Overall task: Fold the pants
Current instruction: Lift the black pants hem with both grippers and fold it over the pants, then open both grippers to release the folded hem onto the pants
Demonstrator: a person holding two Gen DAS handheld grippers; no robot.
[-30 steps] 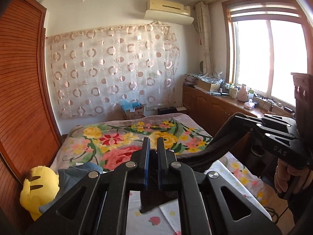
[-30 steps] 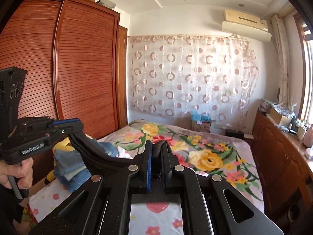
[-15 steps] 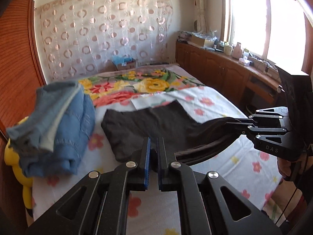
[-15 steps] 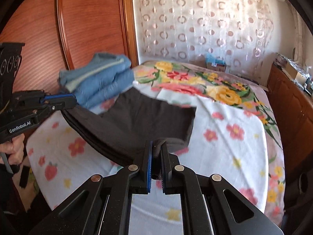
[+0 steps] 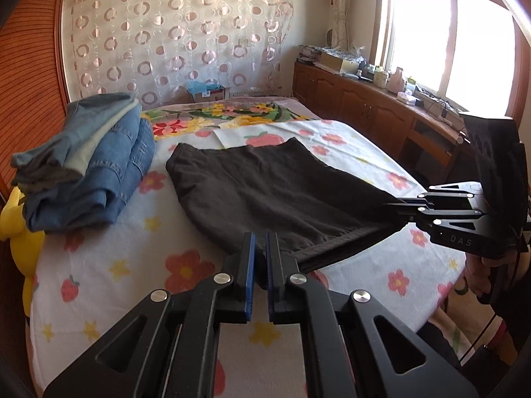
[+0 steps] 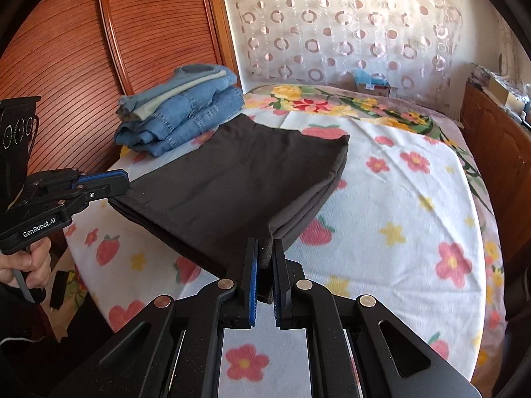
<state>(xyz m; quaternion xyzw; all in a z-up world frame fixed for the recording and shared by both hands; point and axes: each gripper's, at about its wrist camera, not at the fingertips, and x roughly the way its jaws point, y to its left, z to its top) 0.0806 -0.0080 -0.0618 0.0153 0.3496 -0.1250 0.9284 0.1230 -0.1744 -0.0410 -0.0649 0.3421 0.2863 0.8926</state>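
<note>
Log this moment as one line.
step: laying folded black pants on bed | left gripper: shut on near edge | right gripper: shut on near edge | far end: resting on bed | beside: folded jeans stack

Each wrist view looks forward along its own fingers, low and close over the bed (image 5: 109, 275), facing the circle-patterned curtain (image 5: 179, 33). Both share the black pants (image 5: 265, 192) ahead of the fingers, the stack of folded jeans (image 6: 186, 112), and each other's gripper.
</note>
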